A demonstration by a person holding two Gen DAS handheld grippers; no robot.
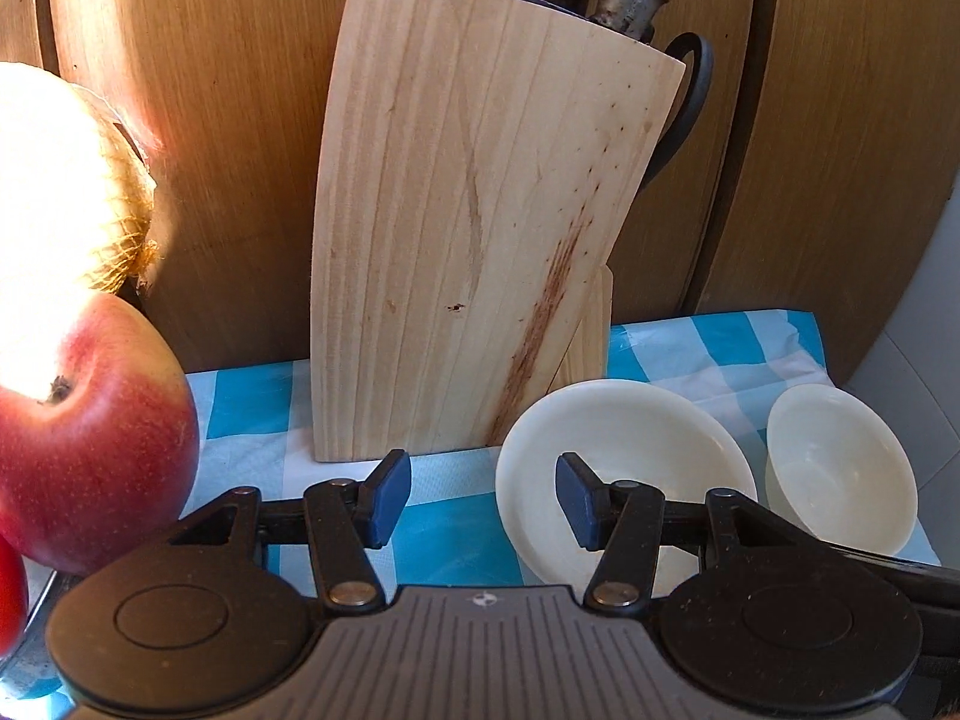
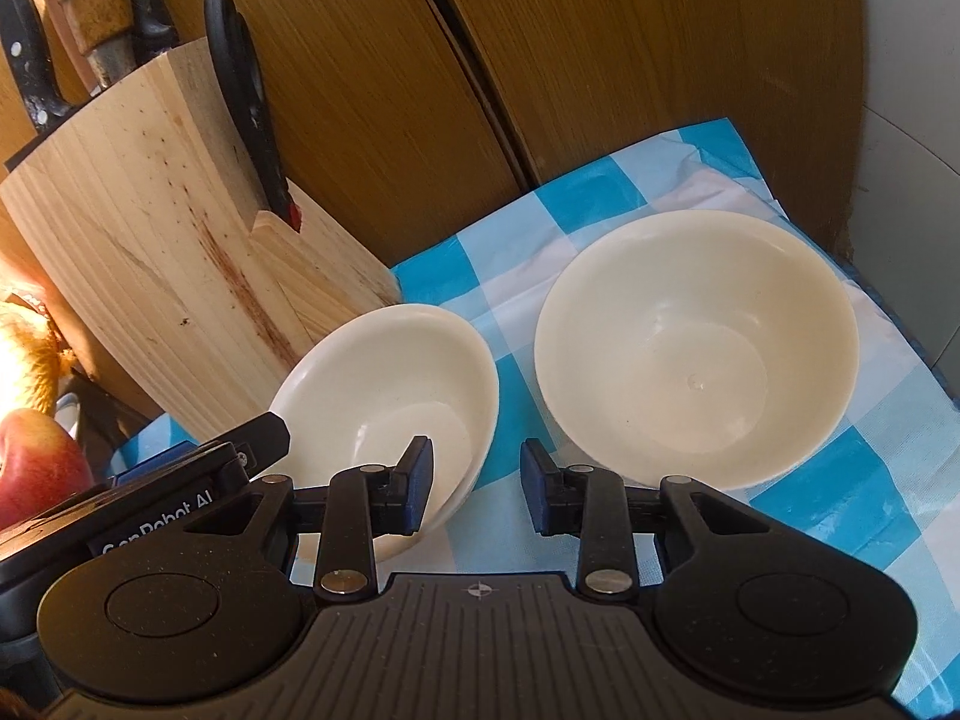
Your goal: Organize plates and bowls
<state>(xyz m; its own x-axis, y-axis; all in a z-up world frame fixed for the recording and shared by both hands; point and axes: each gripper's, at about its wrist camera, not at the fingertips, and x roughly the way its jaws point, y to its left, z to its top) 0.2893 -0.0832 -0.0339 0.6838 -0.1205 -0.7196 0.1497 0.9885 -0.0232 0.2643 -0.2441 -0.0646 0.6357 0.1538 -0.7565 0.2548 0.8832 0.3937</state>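
A blue-checked cloth [image 2: 840, 480] meets wooden panels [image 2: 600, 90]; right of the knife block [image 2: 168, 276], two cream bowls [image 2: 384, 384] [image 2: 696, 348] lie ahead of the right gripper [image 2: 477, 483], its jaws wide and empty.

A: Knife block [image 1: 456, 228]? Bowls?
B: Block is pale raw wood, matt, grainy. Both bowls [image 2: 390, 396] [image 2: 696, 348] smooth cream plastic, slight sheen.
A: Cloth [image 2: 840, 480]?
B: Thin checked plastic sheet, crinkled, glossy. Apple [image 1: 90, 432] waxy smooth. Cupboard doors [image 2: 600, 60] satin wood veneer.
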